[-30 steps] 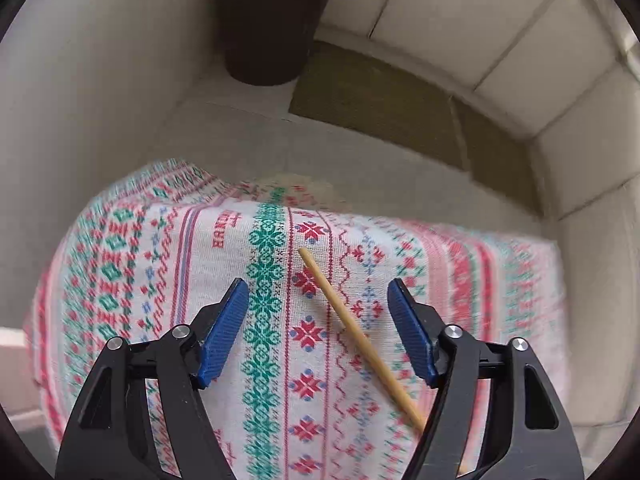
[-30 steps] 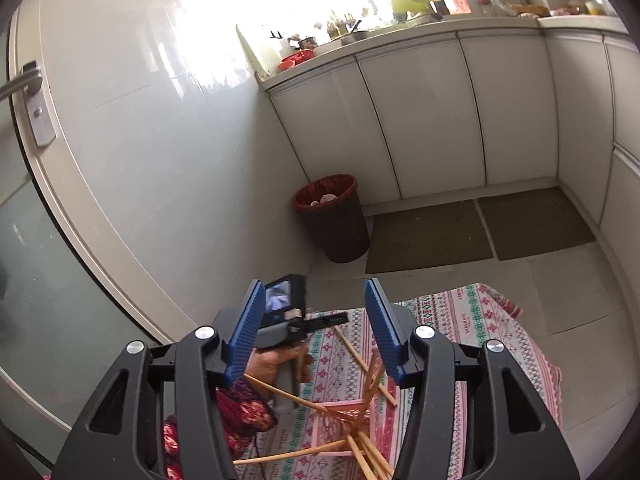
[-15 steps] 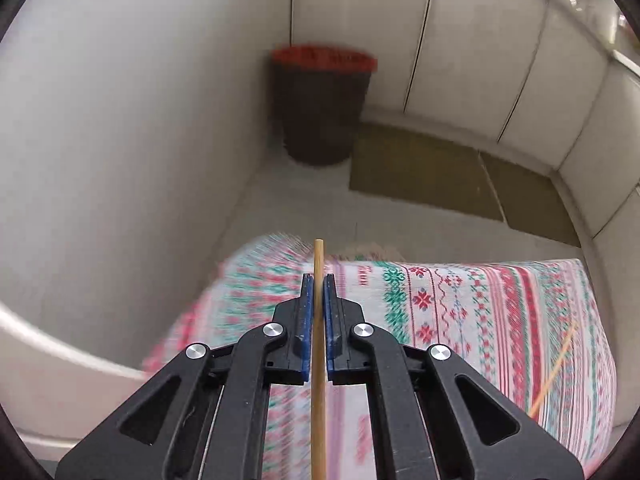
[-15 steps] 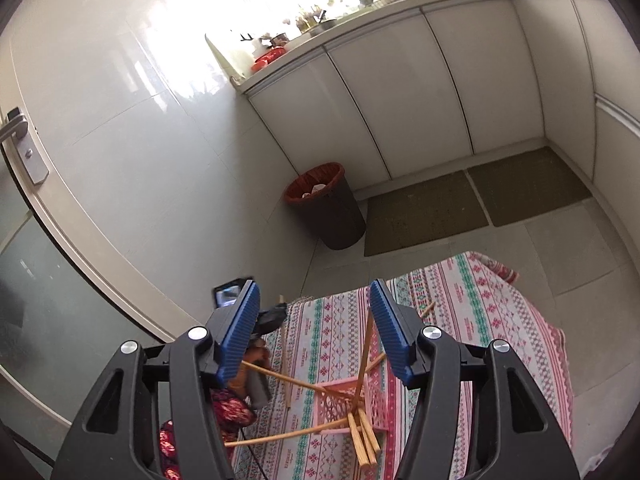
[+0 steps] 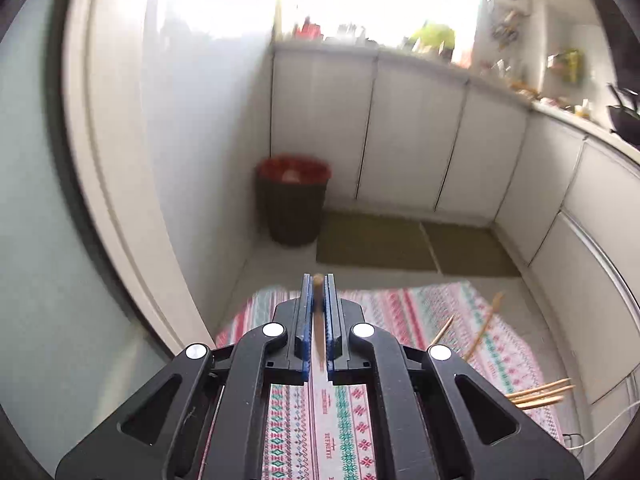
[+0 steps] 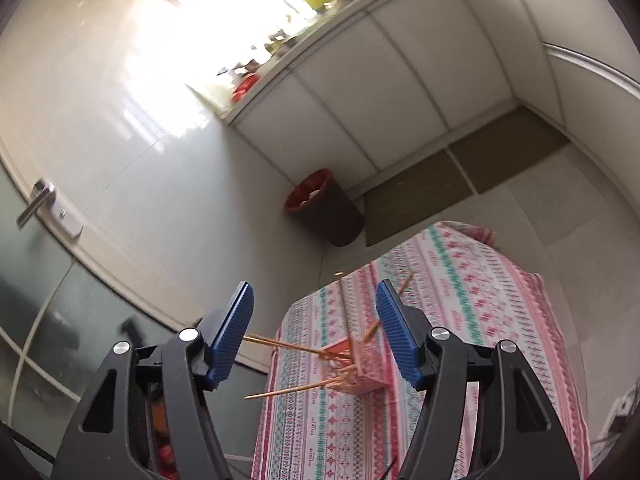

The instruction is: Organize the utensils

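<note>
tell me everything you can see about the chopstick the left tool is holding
The chopstick is a thin, light-brown stick that looks like wood or bamboo. It is clamped between the blue pads of the left tool, which is shut on it. It runs along the tool, its rounded tip just past the pad ends, above the patterned cloth. It is blurred, so finer detail is unclear.

tongs (image 5: 318,284) | black frames | blue ribbed pads | silver screws

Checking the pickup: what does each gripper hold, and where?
Left gripper pinches a wooden chopstick near its top end. Right gripper is opening, holding nothing.
</note>
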A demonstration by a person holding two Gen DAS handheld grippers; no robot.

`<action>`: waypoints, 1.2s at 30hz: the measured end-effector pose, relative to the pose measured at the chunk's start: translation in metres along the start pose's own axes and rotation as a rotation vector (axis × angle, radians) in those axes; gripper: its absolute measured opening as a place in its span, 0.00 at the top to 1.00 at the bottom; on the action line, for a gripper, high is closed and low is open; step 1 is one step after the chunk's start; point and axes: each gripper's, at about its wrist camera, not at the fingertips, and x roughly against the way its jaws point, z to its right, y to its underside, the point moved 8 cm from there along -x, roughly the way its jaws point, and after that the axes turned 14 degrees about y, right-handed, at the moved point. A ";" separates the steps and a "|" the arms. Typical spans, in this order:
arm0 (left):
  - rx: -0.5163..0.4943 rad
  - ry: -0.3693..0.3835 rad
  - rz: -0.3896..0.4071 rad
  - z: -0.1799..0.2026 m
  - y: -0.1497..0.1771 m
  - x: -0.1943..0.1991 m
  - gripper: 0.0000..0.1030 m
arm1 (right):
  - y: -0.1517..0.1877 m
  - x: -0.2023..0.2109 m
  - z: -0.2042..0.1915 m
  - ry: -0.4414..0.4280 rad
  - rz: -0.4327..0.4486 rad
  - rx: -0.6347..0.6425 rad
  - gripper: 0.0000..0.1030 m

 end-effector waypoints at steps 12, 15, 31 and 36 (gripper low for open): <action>-0.118 0.084 0.142 0.102 -0.061 0.065 0.96 | 0.005 -0.049 0.066 0.153 -0.111 0.002 0.32; -0.131 0.121 0.125 0.124 -0.053 0.054 0.96 | 0.009 -0.063 0.081 0.184 -0.135 -0.010 0.31; -0.135 0.138 0.019 0.152 0.006 -0.039 0.96 | 0.017 -0.143 0.126 0.312 -0.254 -0.001 0.31; -0.168 0.189 0.000 0.154 0.030 -0.045 0.78 | 0.020 -0.181 0.120 0.338 -0.288 0.017 0.31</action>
